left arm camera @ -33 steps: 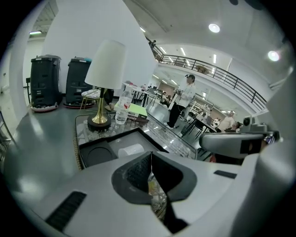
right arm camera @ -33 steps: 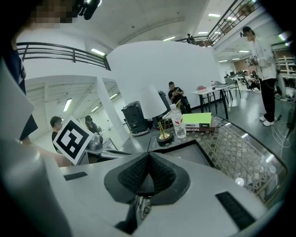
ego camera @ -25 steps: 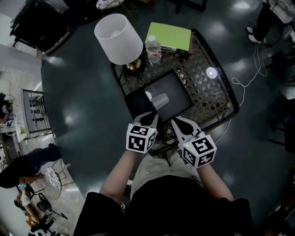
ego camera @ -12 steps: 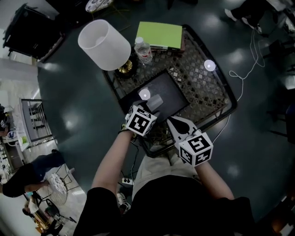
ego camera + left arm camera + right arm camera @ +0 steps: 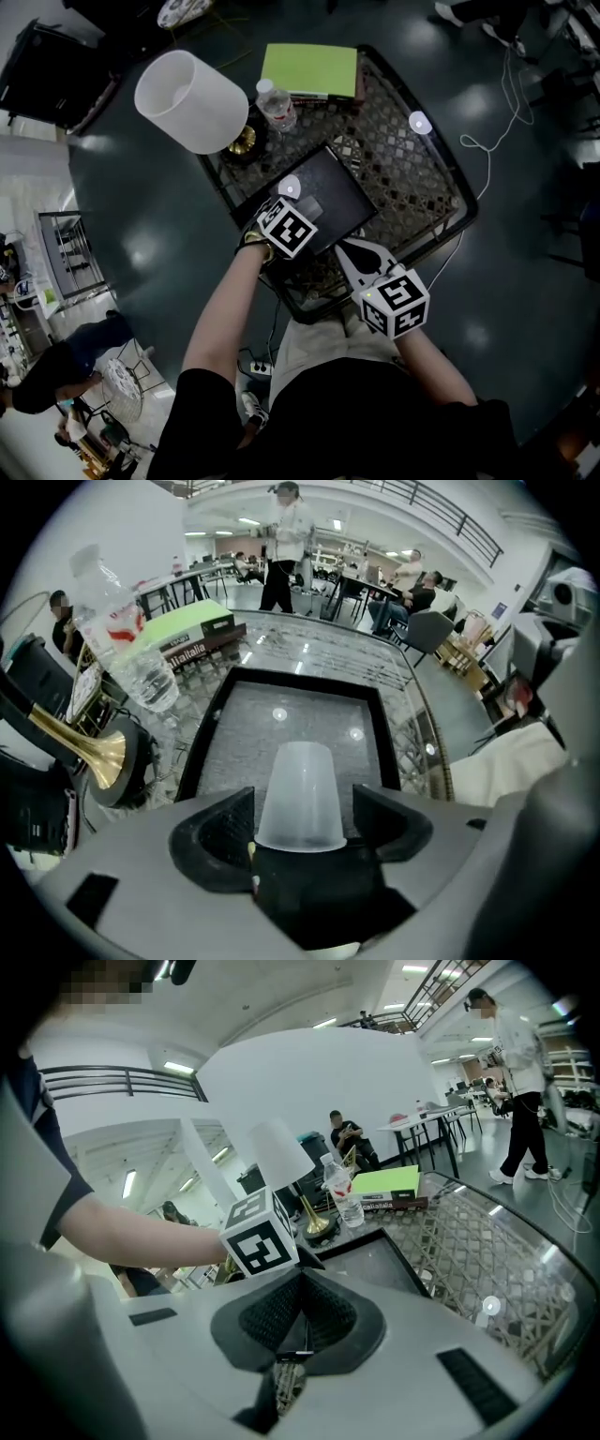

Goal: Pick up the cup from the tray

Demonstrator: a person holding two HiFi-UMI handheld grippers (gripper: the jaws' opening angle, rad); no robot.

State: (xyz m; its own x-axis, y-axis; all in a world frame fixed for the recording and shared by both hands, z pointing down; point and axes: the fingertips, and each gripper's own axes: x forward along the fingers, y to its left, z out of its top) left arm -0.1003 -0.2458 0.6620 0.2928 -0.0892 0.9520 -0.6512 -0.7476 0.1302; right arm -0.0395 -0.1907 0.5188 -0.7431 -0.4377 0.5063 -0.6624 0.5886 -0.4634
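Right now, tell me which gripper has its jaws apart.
The left gripper: its jaws have just been opening and straddle the translucent cup on the black tray; the right gripper's are shut, empty.

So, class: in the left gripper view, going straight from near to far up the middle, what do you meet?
cup → tray's far rim → mesh table top → standing person

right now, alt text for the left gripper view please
The left gripper's jaws, just opened wide, flank an upside-down translucent plastic cup on a black tray, not touching it. A water bottle, brass lamp base and green book sit left.
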